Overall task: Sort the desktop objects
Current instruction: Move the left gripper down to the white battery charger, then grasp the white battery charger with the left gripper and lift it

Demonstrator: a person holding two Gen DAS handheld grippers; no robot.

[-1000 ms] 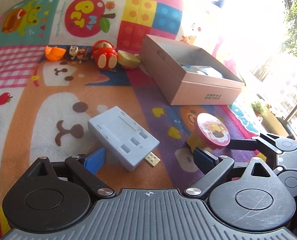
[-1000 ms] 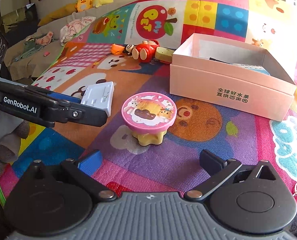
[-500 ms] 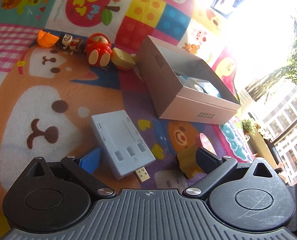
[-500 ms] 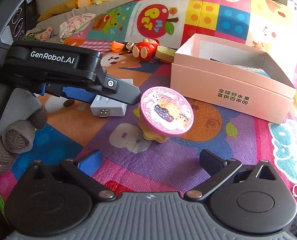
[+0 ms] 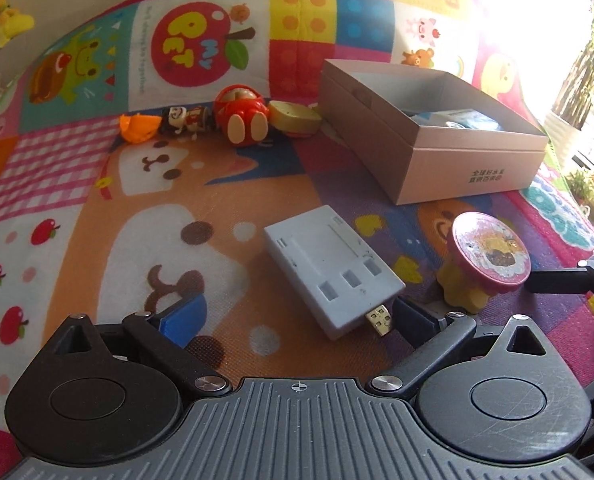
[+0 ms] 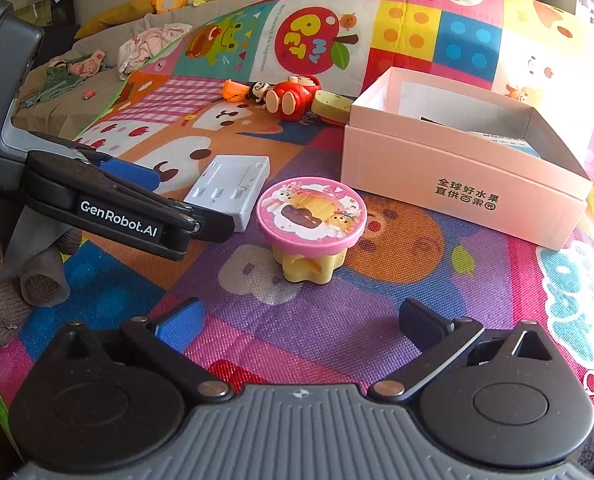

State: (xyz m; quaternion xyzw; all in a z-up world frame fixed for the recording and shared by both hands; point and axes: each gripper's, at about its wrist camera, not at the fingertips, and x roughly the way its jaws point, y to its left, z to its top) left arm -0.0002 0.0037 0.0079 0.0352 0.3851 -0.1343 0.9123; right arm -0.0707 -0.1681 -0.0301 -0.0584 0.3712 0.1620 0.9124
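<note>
Left wrist view shows the left gripper (image 5: 293, 314) spread wide and empty, its fingers either side of the near end of the grey USB hub (image 5: 332, 270). Best to square up, close across the body, perhaps then carry it to the pink box (image 5: 473, 168), far right.

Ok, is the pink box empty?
Not empty. The open pink box holds at least one light-blue packet against its far wall; the rest of its floor is hidden.
</note>
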